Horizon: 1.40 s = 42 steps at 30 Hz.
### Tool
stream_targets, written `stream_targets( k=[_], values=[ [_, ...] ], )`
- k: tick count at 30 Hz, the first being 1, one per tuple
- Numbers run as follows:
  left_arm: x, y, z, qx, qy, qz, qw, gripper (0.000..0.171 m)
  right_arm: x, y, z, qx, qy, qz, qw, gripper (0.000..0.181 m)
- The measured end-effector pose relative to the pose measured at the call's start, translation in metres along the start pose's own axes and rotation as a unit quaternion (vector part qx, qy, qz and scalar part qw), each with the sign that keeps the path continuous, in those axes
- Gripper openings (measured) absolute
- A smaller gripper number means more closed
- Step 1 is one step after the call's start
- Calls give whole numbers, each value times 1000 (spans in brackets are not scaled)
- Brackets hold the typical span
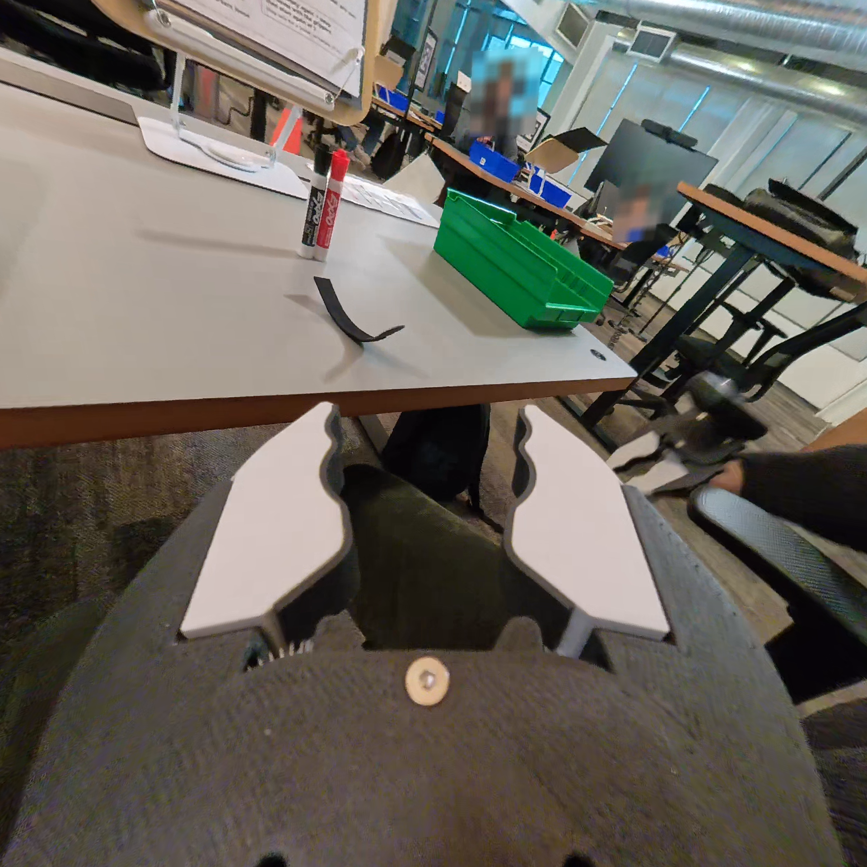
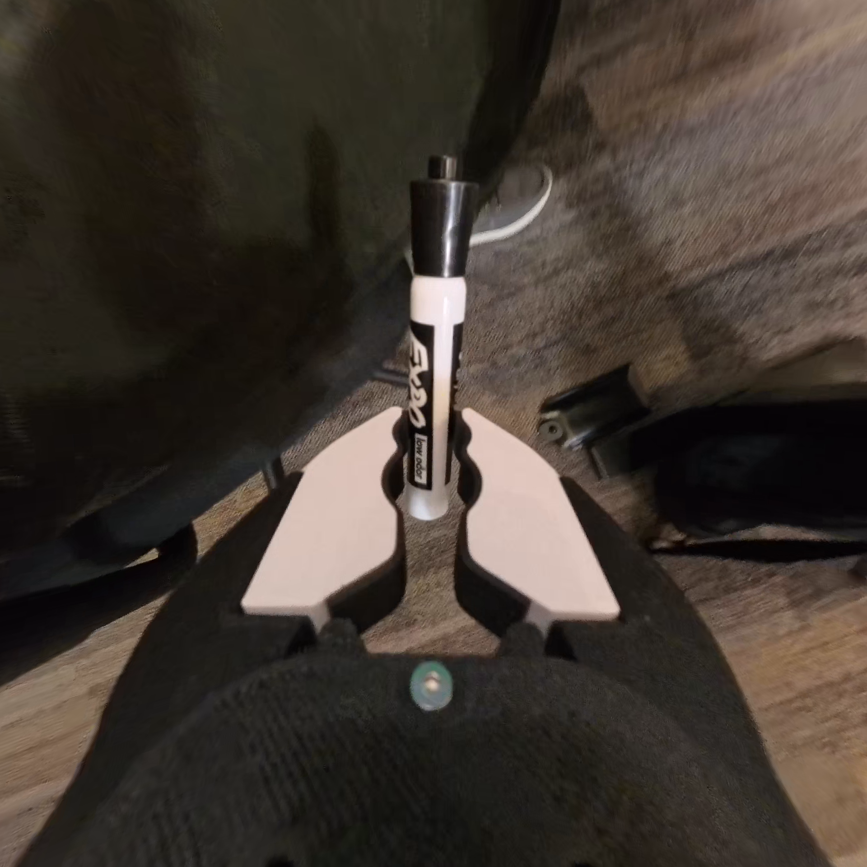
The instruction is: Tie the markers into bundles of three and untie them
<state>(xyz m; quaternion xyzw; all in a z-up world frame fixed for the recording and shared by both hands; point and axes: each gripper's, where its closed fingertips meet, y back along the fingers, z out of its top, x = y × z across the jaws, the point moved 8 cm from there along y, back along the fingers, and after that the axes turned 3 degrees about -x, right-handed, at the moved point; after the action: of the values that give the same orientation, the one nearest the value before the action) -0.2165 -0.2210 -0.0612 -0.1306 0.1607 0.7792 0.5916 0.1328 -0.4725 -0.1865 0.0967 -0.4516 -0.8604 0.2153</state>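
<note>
In the left wrist view a black-capped marker (image 1: 315,202) and a red-capped marker (image 1: 331,206) stand upright side by side on the grey table (image 1: 140,305). A black strap (image 1: 349,314) lies curled on the table in front of them. My left gripper (image 1: 427,422) is open and empty, below and in front of the table's front edge. My right gripper (image 2: 431,422) is shut on a third marker (image 2: 434,338) with a black cap, held low over the floor and pointing away from me. The right gripper also shows blurred at the right of the left wrist view (image 1: 657,457).
A green bin (image 1: 520,262) sits at the table's right end. A document stand (image 1: 225,94) stands at the back of the table. A dark bag (image 1: 436,450) lies under the table. An office chair armrest (image 1: 774,539) is at my right. Other desks stand behind. Tip to tip, the grippers are about 40 cm apart.
</note>
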Motion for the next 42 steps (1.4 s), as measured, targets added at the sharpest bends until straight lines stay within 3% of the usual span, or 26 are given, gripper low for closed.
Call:
stream_targets(
  k=[4, 7, 12, 15, 17, 23, 27, 29, 32, 34, 37, 42],
  values=[
    [0, 11, 4, -15, -4, 12, 1000, 72, 15, 50, 94, -90, 89, -18, 992, 19],
    [4, 16, 5, -22, 9, 15, 1000, 71, 21, 62, 170, -206, 106, -18, 973, 18],
    [20, 24, 1, -8, 6, 45, 999, 72, 13, 32, 270, -408, 23, 59, 911, 18],
    [39, 21, -3, 2, -2, 76, 997, 70, -24, 8, 318, -511, -50, 125, 849, 19],
    [51, 12, -3, 5, -4, 88, 996, 69, -53, -15, 340, -540, -101, 177, 817, 19],
    [92, -50, 15, -1, 17, 75, 997, 67, -83, -76, 353, -523, -186, 243, 796, 18],
    [94, -106, 28, 44, 84, -50, 994, 63, -86, -72, 370, -518, -181, 248, 799, 19],
    [92, -125, 39, 22, 87, -64, 994, 60, -84, -60, 382, -523, -172, 244, 799, 19],
    [84, -145, 67, -28, 61, -89, 994, 53, -85, -49, 389, -539, -156, 215, 799, 19],
    [78, -157, 77, -27, -2, -112, 993, 43, -92, -48, 388, -535, -148, 209, 805, 19],
    [75, -180, 73, 11, -79, -105, 991, 44, -104, -46, 383, -527, -125, 198, 817, 18],
    [71, -191, 67, 17, -101, -96, 990, 38, -108, -52, 376, -515, -108, 211, 823, 18]
  ],
)
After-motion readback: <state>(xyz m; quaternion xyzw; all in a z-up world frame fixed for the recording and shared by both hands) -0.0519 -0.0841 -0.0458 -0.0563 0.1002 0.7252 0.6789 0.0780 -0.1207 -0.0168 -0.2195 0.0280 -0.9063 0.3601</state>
